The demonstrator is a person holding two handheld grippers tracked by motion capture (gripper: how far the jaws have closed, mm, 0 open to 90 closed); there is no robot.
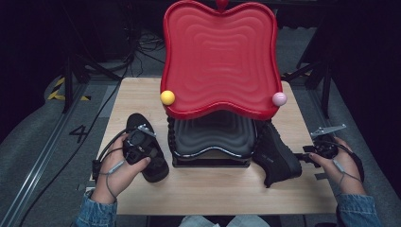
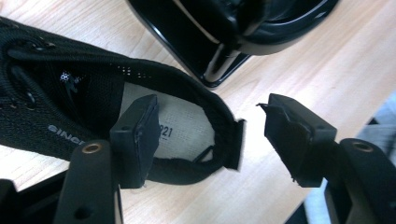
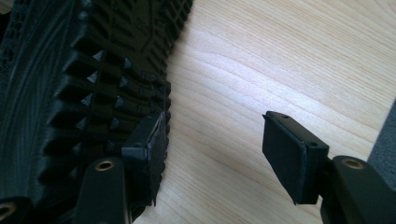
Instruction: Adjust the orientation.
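Denim sleeves come in at six o'clock of the high view, each hand carrying a gripper over the wooden table [image 1: 208,189]. At about eight o'clock the left gripper [image 1: 138,147] sits over the left shoe [image 1: 149,146], a black shoe lying left of the box base [image 1: 213,142]. At about four o'clock the right gripper [image 1: 318,152] is beside the right shoe [image 1: 276,156], which lies just right of that base. Above the base a red wavy lid [image 1: 220,56] stands propped up, with a yellow ball [image 1: 167,97] at its lower left corner and a pink ball [image 1: 279,99] at its lower right.

From above, the jaws themselves are hidden under the hands. The left gripper view supplies that detail: the left gripper [image 2: 212,140] has its jaws wide apart, one pad inside the left shoe's [image 2: 70,107] opening over the pale insole, the other out over bare wood, with the heel collar and its pull tab between them. Neither pad presses on the collar. The glossy box base [image 2: 224,42] shows at twelve o'clock.

In the right gripper view the right gripper [image 3: 212,158] is likewise spread wide. Its left pad lies against the edge of the right shoe's [image 3: 79,79] studded sole, turned toward the camera; the other pad hangs over bare table, so nothing is clamped.
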